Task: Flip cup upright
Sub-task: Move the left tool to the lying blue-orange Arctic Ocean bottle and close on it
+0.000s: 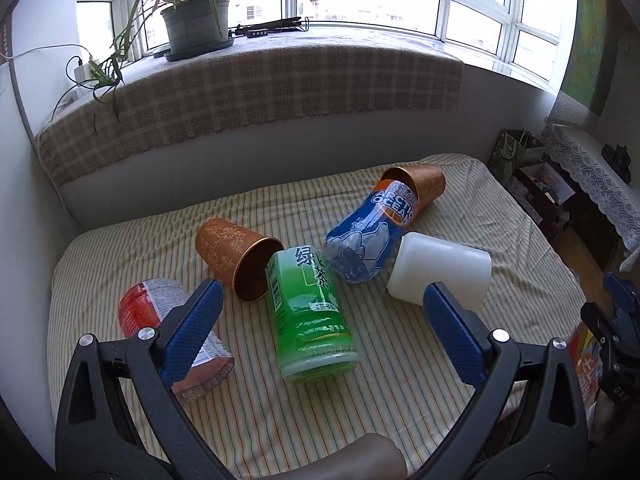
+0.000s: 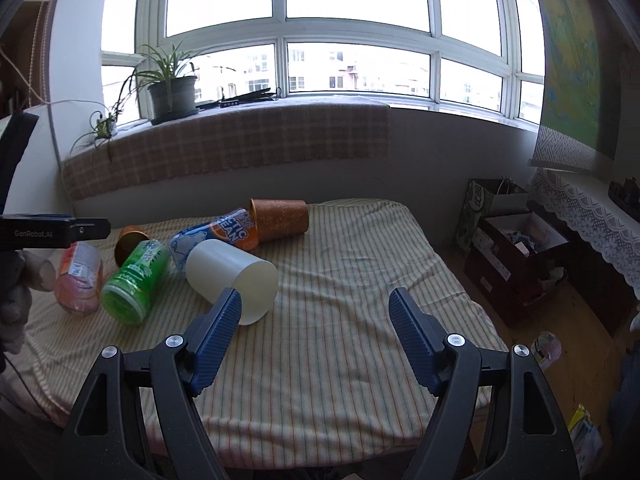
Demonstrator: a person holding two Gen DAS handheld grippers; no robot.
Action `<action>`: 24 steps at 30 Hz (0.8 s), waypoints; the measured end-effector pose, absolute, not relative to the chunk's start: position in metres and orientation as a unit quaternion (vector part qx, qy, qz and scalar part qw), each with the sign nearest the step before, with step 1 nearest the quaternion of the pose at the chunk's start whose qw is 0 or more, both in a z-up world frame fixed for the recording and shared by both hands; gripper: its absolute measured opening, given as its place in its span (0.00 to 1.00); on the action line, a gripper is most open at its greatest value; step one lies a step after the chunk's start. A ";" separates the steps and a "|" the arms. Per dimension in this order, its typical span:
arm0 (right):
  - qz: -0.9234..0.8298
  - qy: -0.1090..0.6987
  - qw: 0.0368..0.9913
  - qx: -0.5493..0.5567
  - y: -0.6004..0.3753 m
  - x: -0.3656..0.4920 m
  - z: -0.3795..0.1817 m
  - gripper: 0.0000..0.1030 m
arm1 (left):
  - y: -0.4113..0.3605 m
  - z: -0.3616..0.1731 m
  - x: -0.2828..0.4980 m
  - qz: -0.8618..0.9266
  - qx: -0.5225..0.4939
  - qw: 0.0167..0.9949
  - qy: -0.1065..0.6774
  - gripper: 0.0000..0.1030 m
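Note:
Several cups lie on their sides on a striped cloth (image 1: 400,380). A white cup (image 1: 440,268) (image 2: 232,276) lies nearest the right gripper. A green cup (image 1: 308,312) (image 2: 134,284) lies in the middle. A blue cup (image 1: 368,232) (image 2: 216,236) pokes into an orange cup (image 1: 428,184) (image 2: 280,220). Another orange cup (image 1: 236,256) (image 2: 128,242) and a red cup (image 1: 176,332) (image 2: 78,276) lie at the left. My left gripper (image 1: 324,296) is open above the green cup. My right gripper (image 2: 316,304) is open, just right of the white cup.
A plaid-covered window ledge (image 1: 248,92) with a potted plant (image 1: 196,20) runs behind the table. Boxes and bags (image 2: 516,240) crowd the floor to the right, beside a lace-covered shelf (image 2: 592,216). A gloved hand (image 2: 16,304) holds the left gripper's body.

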State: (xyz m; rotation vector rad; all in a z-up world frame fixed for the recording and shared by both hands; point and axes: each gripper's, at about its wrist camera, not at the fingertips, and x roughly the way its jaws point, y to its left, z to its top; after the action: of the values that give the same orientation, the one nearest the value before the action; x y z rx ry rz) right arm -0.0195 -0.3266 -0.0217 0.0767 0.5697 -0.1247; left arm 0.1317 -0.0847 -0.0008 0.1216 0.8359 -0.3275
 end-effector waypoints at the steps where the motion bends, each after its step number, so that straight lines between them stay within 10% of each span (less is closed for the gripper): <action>1: -0.065 0.284 0.956 0.042 -0.331 -0.020 -0.024 0.74 | -0.091 -0.002 0.141 -0.167 0.061 0.893 0.413 0.99; 24: -0.151 0.339 0.921 0.119 -0.421 -0.035 -0.079 0.74 | -0.197 -0.076 0.292 -0.214 0.111 0.781 0.576 0.99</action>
State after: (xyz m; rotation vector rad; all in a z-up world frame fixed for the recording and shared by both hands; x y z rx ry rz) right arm -0.0348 -0.4210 -0.0793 0.2439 0.6957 -0.3103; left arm 0.2921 -0.1974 -0.0762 0.2400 1.2440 -0.4620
